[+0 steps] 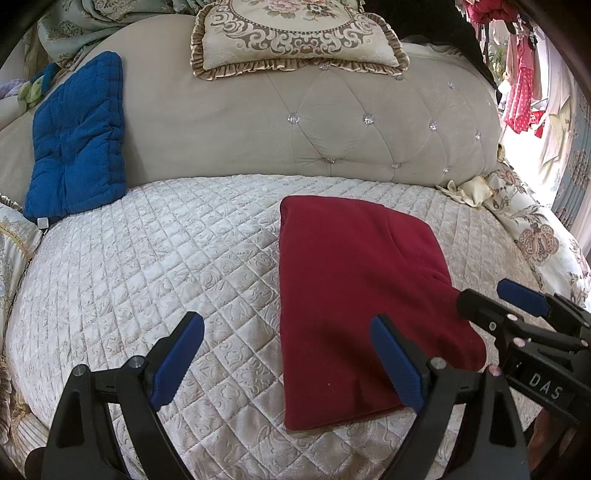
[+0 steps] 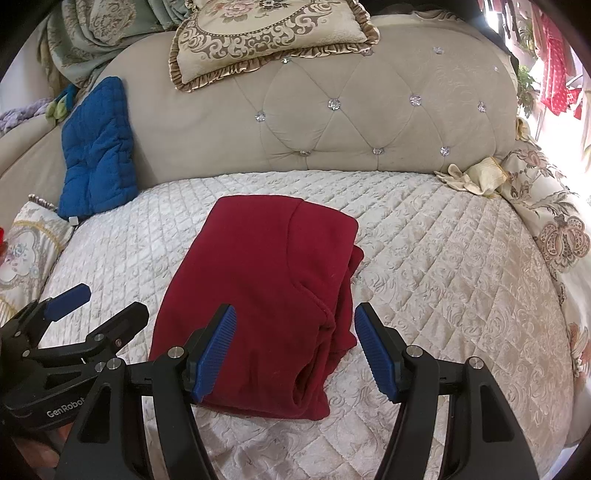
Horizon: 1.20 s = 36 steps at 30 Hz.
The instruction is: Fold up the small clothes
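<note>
Lying folded on the quilted bedspread (image 2: 443, 258), the red garment (image 2: 266, 295) forms a roughly rectangular stack, long axis running away from the cameras toward the headboard (image 2: 369, 122). Layers show at its near right corner in the right wrist view, where the folded edges bunch and curl slightly.

Left gripper (image 1: 288, 362): fingers spread wide, nothing between them. Its right blue pad (image 1: 397, 363) sits in front of the garment's near right portion; contact w/ fabric cannot be confirmed. Its left pad (image 1: 177, 360) is over bare bedspread, left of the garment.

Right gripper (image 2: 293, 350): fingers also spread, holding nothing. Left pad (image 2: 216, 352) is over the garment's near edge; right pad (image 2: 376, 354) is over bedspread just right of the bunched corner.

Each gripper appears in the other's view: right unit at far right of the left wrist view, left unit at lower left of the right wrist view, both beside the garment's near end.

Surroundings: blue quilted cushion (image 1: 77, 136) leaning against the headboard, left side. Ornate frilled pillow (image 1: 295, 33) on top of the headboard, center. Pale gloves (image 2: 472, 177) at the bedspread's far right edge, next to a floral pillow (image 2: 546, 218). Red dotted clothing (image 1: 524, 96) hangs at upper right, well apart from the bed.
</note>
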Available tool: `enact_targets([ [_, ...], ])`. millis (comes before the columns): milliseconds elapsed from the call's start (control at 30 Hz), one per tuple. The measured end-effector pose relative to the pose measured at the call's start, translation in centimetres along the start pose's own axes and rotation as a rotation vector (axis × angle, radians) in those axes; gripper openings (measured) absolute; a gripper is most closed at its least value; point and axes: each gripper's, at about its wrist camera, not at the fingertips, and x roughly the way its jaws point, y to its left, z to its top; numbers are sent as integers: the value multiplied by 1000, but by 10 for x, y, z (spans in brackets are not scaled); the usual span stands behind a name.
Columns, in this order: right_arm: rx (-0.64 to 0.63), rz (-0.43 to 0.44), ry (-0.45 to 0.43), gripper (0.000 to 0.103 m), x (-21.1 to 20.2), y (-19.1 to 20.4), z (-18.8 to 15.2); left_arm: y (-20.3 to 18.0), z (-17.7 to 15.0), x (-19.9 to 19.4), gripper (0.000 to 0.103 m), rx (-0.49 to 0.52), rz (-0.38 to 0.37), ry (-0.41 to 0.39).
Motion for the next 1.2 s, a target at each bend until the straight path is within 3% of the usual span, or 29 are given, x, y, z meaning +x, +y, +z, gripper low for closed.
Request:
enact_targets([
  [967,13,-7,-1,46,3,-6,3,-9,4,2,94,35,-24,-40],
  [1200,6,-16,-10,46,-1,-4,4,-8,5,2,94,12,-24,-17],
])
